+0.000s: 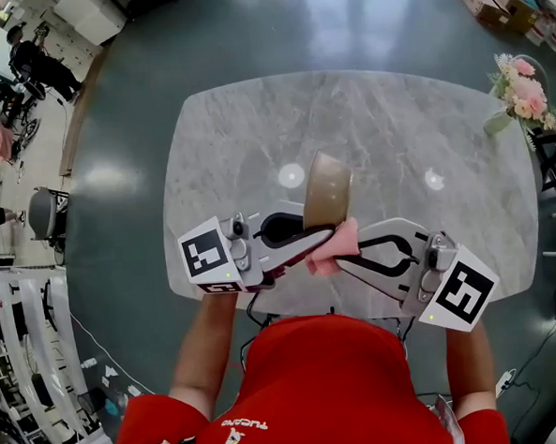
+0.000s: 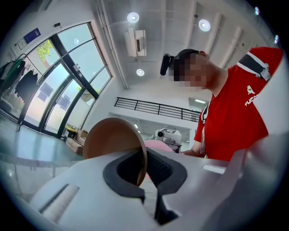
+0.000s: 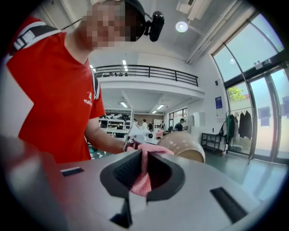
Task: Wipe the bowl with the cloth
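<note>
Tan and tipped on its side, the bowl (image 1: pixel 326 187) hangs in the air over the grey marble table (image 1: pixel 226 135), just below the middle of the head view. We hold it with the left gripper (image 1: pixel 309 233), which comes in from the lower left. In the left gripper view its jaws are clenched on the thin rim of the bowl, the wall pinched between the dark pads.

The right gripper (image 1: pixel 344 259) reaches in from the lower right, grasping a pink cloth (image 1: pixel 334 249). In the right gripper view a fold of it is squeezed tight between the jaws and bunches out beyond them. The cloth sits between the two gripper tips, pressed against the bowl's lower edge.

A bunch of pink flowers (image 1: pixel 522 93) stands at the table's right edge, well apart from the bowl.
</note>
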Action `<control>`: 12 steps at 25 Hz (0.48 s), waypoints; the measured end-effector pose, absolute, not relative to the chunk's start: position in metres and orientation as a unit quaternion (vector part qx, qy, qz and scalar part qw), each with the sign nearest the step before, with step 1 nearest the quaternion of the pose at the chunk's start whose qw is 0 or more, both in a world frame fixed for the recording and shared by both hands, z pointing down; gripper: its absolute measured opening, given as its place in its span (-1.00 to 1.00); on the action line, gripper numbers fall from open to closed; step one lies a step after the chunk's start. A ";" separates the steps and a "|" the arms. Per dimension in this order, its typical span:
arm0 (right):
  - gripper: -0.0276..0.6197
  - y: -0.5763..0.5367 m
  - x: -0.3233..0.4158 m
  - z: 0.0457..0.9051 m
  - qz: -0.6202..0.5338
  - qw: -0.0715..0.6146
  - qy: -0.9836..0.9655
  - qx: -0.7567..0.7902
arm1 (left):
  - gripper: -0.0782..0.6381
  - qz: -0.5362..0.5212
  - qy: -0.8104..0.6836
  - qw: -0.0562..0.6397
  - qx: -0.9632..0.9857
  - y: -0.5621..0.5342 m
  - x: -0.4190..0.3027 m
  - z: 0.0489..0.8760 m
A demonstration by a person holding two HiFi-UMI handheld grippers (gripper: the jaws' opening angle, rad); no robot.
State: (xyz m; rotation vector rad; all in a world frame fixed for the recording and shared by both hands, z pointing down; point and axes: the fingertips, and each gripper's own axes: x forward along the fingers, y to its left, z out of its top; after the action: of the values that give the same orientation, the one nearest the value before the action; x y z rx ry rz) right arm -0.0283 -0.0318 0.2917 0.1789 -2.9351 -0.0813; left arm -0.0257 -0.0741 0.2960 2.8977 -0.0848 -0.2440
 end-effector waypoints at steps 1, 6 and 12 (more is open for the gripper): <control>-0.85 -0.033 -0.027 0.290 -0.015 0.090 -0.994 0.065 | -0.75 -0.081 -0.029 0.115 0.990 -0.074 -0.025 0.296; -0.85 -0.045 -0.024 0.276 -0.006 0.055 -0.993 0.101 | -0.75 -0.068 -0.029 0.109 0.991 -0.073 -0.022 0.301; -0.85 -0.061 -0.015 0.266 -0.008 0.040 -0.988 0.148 | -0.75 -0.058 -0.023 0.107 0.992 -0.069 -0.016 0.304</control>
State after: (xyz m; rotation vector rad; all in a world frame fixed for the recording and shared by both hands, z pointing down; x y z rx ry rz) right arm -0.0146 -0.0612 0.2661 0.4531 -3.0278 -0.0234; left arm -0.0162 -0.0686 0.3040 2.9207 -0.0673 -0.1712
